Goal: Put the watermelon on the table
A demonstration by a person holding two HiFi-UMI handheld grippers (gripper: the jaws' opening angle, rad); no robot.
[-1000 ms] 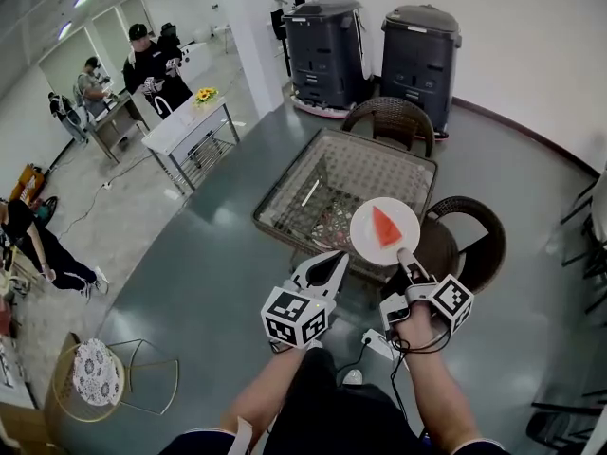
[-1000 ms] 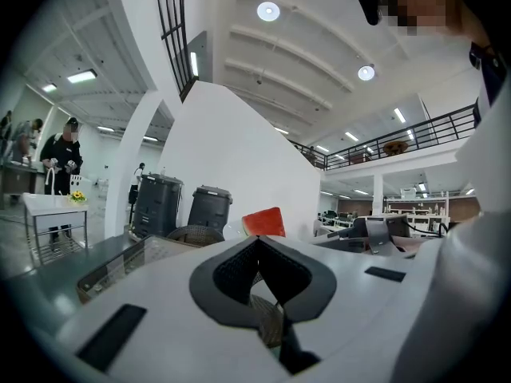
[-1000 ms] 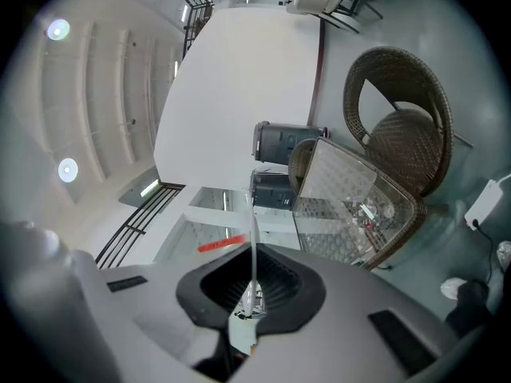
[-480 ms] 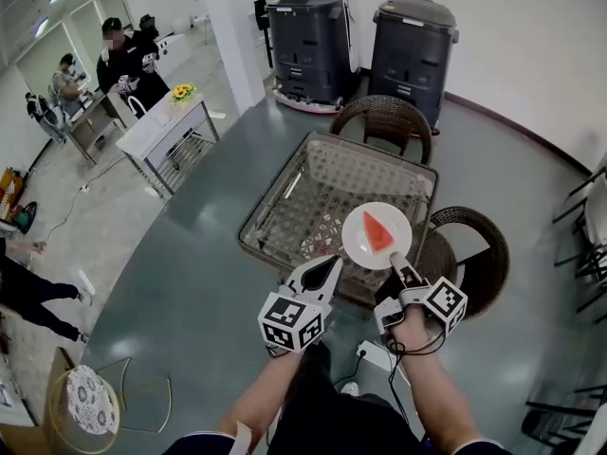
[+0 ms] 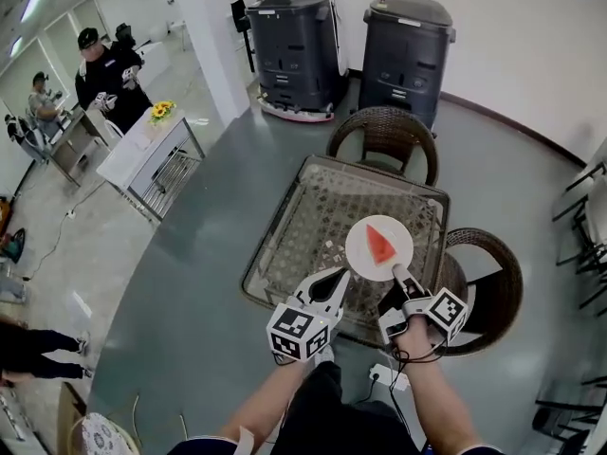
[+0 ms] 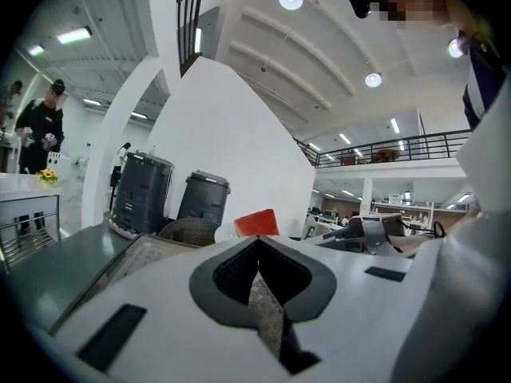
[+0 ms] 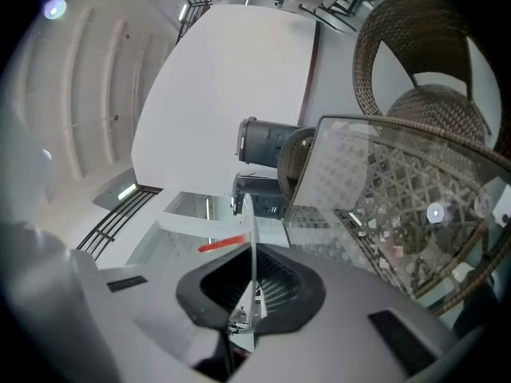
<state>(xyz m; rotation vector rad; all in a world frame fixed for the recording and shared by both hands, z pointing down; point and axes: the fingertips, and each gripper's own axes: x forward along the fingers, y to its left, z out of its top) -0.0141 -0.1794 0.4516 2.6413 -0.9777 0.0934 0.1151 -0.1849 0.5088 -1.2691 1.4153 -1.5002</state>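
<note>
**Right gripper** [image 5: 396, 276]: fingers pinched shut on the near rim of a white plate [image 5: 379, 247]. In the right gripper view the plate stands edge-on between them.

**Watermelon** [image 5: 380, 244]: one red wedge lying at the middle of the plate. It is carried in the air above the near right part of the table and has not been set down.

**Left gripper** [image 5: 334, 279]: fingers closed together with nothing between them. It is held just left of the plate, apart from it, over the table's near edge.

**Table** [image 5: 308, 202]: square glass top over a wicker lattice. A few small pale bits show in the glass; whether they lie on it or under it I cannot tell.

**Step in hand (judged):** the approach, with the plate brought over the top.

**Next move (judged):**
- Lower the plate level until its base rests on the glass.
- Part the right fingers and draw them back toward the person.
- Any tilt could slide the wedge off.

**Edges:** the near edge runs under both grippers, so the plate wants a spot further in.

**Open room:**
- Far chair [image 5: 387, 133] and right chair [image 5: 488, 278], both wicker, stand touching or just beside the table.
- The floor to the left is open.
- A power strip [image 5: 391, 375] lies on the floor by the person's feet.
- Two dark bins [image 5: 403, 41] stand at the wall, well apart from the table.
</note>
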